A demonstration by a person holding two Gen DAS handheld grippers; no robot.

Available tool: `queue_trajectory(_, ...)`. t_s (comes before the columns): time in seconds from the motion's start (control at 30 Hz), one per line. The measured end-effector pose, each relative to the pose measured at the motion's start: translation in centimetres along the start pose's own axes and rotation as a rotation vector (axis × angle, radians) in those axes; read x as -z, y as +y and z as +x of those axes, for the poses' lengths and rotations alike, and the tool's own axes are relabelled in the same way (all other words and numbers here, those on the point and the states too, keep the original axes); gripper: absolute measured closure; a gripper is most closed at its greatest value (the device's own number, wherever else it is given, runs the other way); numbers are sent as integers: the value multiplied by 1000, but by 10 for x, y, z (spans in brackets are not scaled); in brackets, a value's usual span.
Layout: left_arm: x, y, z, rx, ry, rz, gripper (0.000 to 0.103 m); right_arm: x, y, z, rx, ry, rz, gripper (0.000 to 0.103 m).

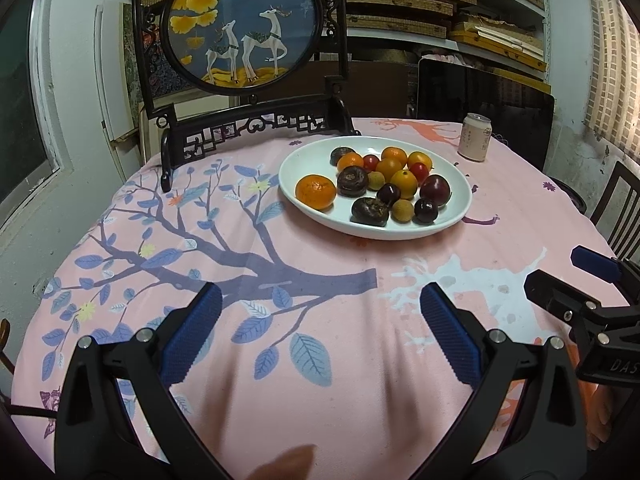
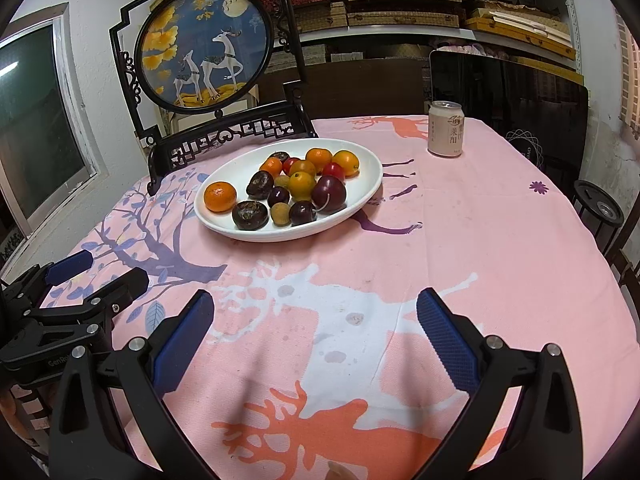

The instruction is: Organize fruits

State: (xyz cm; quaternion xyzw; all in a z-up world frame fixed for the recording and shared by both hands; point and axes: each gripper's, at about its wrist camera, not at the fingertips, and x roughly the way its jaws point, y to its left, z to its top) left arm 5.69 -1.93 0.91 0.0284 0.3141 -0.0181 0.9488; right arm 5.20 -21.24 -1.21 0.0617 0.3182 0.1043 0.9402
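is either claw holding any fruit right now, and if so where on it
Nothing is held. The left claw and right claw are both open over the tablecloth, and all the fruit sits in the white plate.

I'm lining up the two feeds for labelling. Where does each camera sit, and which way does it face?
Left wrist: on the left claw, facing forward over the pink tablecloth toward the white plate of fruit; its open blue fingers and the right claw show.
Right wrist: on the right claw, facing the same way; the left claw shows at its left.
Shared: plate, can, deer screen.
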Motion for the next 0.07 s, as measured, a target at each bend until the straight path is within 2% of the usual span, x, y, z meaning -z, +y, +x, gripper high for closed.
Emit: queue_trajectory(0.07,0,0,0,1,1,-5,2,0,0,0,0,1,-1,1)
